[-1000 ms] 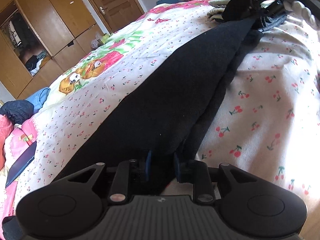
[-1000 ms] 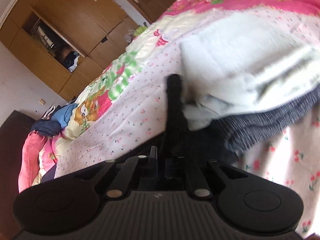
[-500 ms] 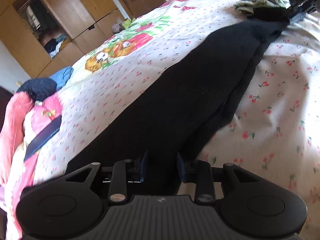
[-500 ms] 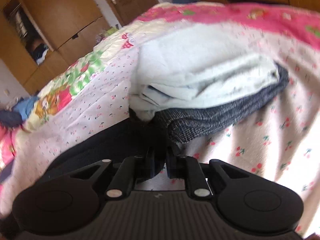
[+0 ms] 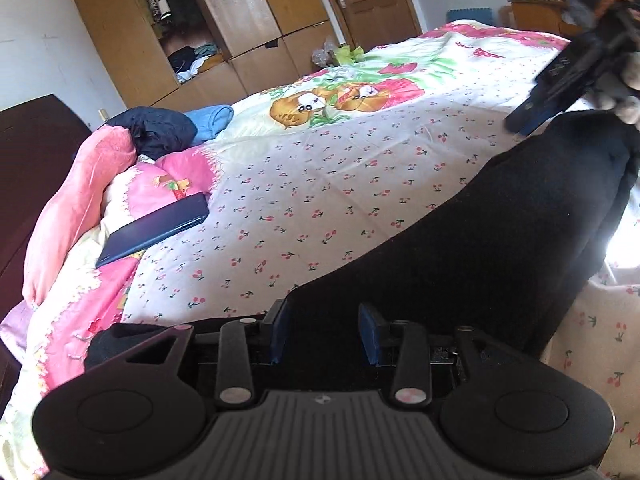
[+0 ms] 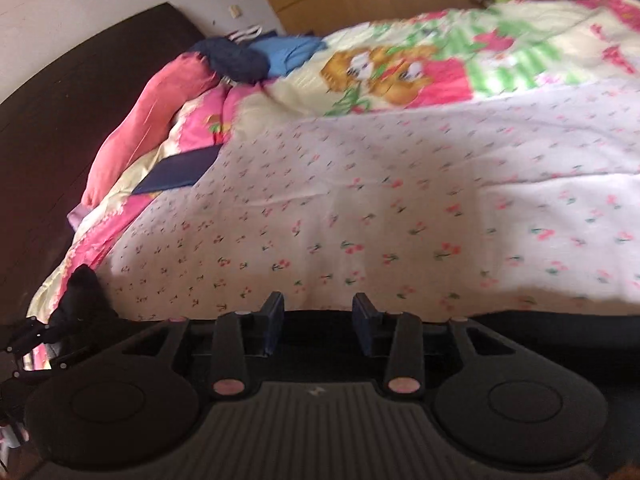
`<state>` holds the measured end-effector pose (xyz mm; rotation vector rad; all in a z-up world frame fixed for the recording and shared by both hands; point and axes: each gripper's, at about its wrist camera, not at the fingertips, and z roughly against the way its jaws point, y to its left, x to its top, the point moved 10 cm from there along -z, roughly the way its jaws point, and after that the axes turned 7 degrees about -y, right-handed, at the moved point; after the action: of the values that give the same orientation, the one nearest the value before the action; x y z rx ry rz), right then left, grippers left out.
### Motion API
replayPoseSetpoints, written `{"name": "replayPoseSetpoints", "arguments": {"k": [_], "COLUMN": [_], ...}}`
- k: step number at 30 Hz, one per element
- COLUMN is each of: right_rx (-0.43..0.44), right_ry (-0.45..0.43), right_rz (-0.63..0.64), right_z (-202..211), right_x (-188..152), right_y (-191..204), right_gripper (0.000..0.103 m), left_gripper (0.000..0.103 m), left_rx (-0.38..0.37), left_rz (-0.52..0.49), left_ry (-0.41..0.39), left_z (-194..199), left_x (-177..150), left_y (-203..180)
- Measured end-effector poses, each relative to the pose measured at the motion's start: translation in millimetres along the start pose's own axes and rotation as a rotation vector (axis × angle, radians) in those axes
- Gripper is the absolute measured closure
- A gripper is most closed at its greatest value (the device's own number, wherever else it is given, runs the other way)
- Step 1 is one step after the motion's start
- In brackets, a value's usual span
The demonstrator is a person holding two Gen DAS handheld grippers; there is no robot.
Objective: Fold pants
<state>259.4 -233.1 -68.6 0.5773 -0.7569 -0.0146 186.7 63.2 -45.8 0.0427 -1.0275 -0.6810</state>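
The black pants (image 5: 500, 248) lie in a long strip across the cherry-print bedsheet (image 5: 340, 184). In the left wrist view my left gripper (image 5: 324, 330) has its jaws apart, with one end of the pants lying between the blue pads. My right gripper (image 5: 560, 80) shows at the far right of that view, just above the other end of the pants. In the blurred right wrist view my right gripper (image 6: 318, 326) is open and empty, with a black edge of the pants (image 6: 560, 322) just under it. My left gripper (image 6: 36, 336) shows at the lower left there beside black cloth.
A dark phone (image 5: 154, 230) lies by the pink pillows (image 5: 80, 200) at the left. Dark and blue clothes (image 5: 172, 126) are heaped beyond them. A dark headboard (image 6: 60, 120) borders the bed. A wooden wardrobe (image 5: 208, 20) and door stand behind.
Both grippers have opened; the right one has let go of the pants end. Both views have swung left, from the folded clothes pile towards the pillows and headboard.
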Motion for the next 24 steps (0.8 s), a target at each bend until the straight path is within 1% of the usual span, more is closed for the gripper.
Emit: {"name": "replayPoseSetpoints", "arguments": {"k": [1,2,3,5,7,9,10,12,13,15,16,17,18,19,21,23,24], "right_rx": [0.064,0.125,0.15,0.192,0.25,0.324,0.339,0.333,0.337,0.383,0.402,0.402,0.406,0.413,0.429,0.489,0.505], "right_ry": [0.063,0.144,0.194,0.264,0.318,0.367,0.383,0.399,0.401,0.385,0.384,0.402,0.432,0.456,0.472,0.505,0.517], "right_rz": [-0.006,0.002,0.024,0.097,0.104,0.131,0.171,0.251,0.255,0.231,0.249,0.274,0.291,0.337,0.437,0.439,0.438], "right_z": [-10.6,-17.5,-22.1,-21.7,-13.2,-4.4,-1.9,-5.5,-8.4,-12.0,-16.1,-21.6,-27.4,-29.9,-23.3,-8.0,-1.2], "right_x": [-5.9,-17.8,-25.6,-40.0,-48.5,-58.5,-63.5,-69.0,-67.2,-58.6,-56.1,-58.8,-63.7,-73.0,-87.3,-99.9,-106.0], "right_y": [4.2,9.6,12.4,20.9,32.0,46.9,53.7,60.1,61.1,65.5,70.0,73.0,77.2,85.2,100.3,111.3,114.7], "right_gripper": [0.063,0.063,0.063,0.062,0.062,0.06,0.055,0.054,0.054,0.055,0.055,0.055,0.054,0.054,0.054,0.054,0.054], "left_gripper": [0.05,0.05,0.05,0.05,0.049,0.044,0.043,0.042,0.042,0.042,0.042,0.042,0.042,0.042,0.042,0.041,0.041], "left_rx": [-0.017,-0.036,-0.054,-0.067,-0.073,-0.078,-0.077,-0.075,-0.074,-0.079,-0.082,-0.08,-0.081,-0.086,-0.117,-0.148,-0.163], "left_rz": [0.0,0.004,0.008,0.006,0.008,0.014,0.013,0.002,-0.005,-0.015,-0.02,-0.023,-0.024,-0.019,-0.009,-0.022,-0.034], "left_ry": [-0.001,-0.004,-0.008,-0.02,-0.024,-0.024,-0.024,-0.018,-0.016,-0.012,-0.008,-0.004,-0.001,-0.002,-0.028,-0.055,-0.053], "left_z": [-3.5,-5.3,-8.3,-12.2,-13.8,-12.6,-12.1,-10.7,-10.3,-8.0,-7.8,-7.8,-7.6,-6.7,-3.3,-0.2,-0.4], "left_x": [-0.7,-1.1,-1.1,-0.6,-0.9,-2.6,-3.5,-5.2,-5.0,-3.5,-3.5,-3.6,-3.1,-0.6,6.8,11.8,9.9], "left_y": [-4.3,-9.0,-13.4,-18.2,-18.5,-15.0,-13.7,-12.6,-12.4,-12.9,-13.6,-14.1,-14.5,-15.5,-18.9,-27.2,-32.6]}}
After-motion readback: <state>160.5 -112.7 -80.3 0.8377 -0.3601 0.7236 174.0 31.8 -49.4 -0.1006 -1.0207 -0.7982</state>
